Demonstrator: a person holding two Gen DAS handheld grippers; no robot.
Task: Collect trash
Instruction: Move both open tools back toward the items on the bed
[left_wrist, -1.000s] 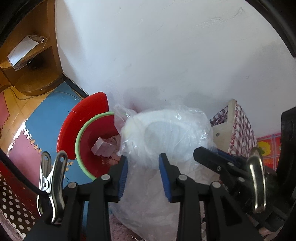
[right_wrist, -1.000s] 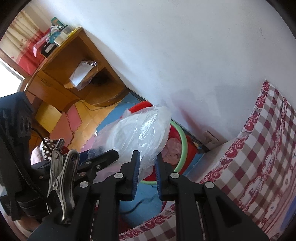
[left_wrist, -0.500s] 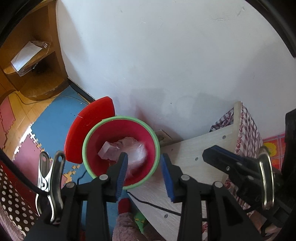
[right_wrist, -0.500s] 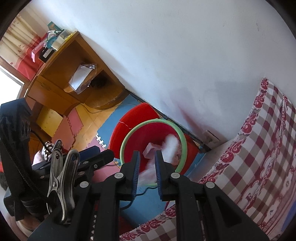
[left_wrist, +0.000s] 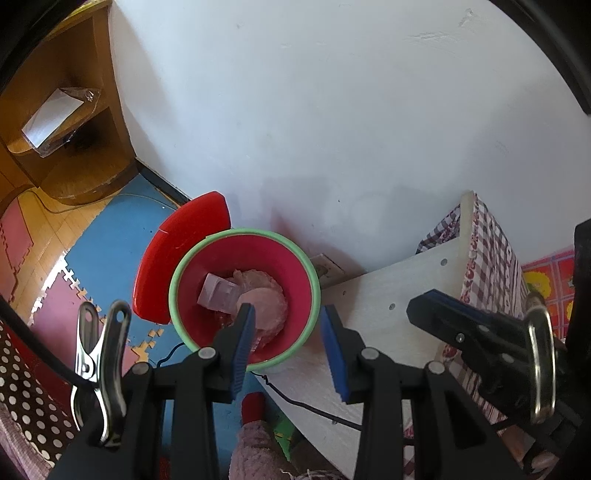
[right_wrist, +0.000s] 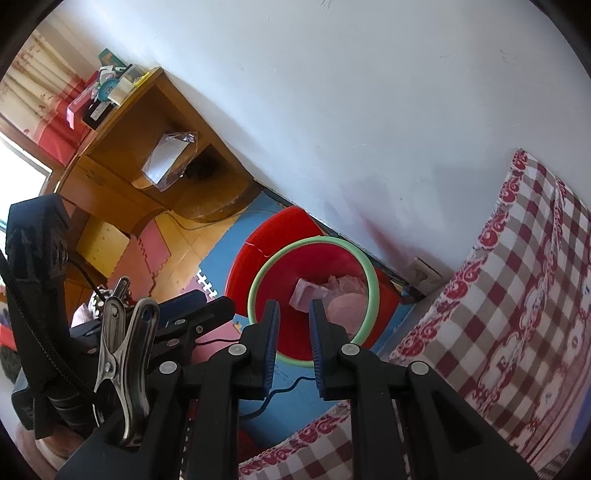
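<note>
**Q:** What do you have in the container below you?

**A:** You are looking down into the red bin (left_wrist: 295, 266) with the pale green rim. It stands on the blue floor mat (left_wrist: 107, 236), against the white wall (left_wrist: 332, 110). Inside lie the crumpled plastic bag (left_wrist: 264, 299), tinted pink by the bin, and a pale box-shaped wrapper (left_wrist: 216, 295) just beside it at its 9 o'clock. The red lid (left_wrist: 177, 254) leans behind the bin at its 10 o'clock, touching the rim.

**Q:** Where does the trash lie relative to your grippers?

**A:** In the left wrist view the bag sits just beyond the tip of the left finger of your left gripper (left_wrist: 288, 332), at 11 o'clock from the gap. Its jaws stand wide apart and hold nothing. In the right wrist view the bin (right_wrist: 347, 266) lies straight ahead at 12 o'clock of your right gripper (right_wrist: 294, 321); the bag (right_wrist: 345, 299) shows at 1 o'clock. Those jaws are parted by a narrower gap, also empty. The checked bedcover (right_wrist: 517, 295) lies at 3 o'clock.
</note>
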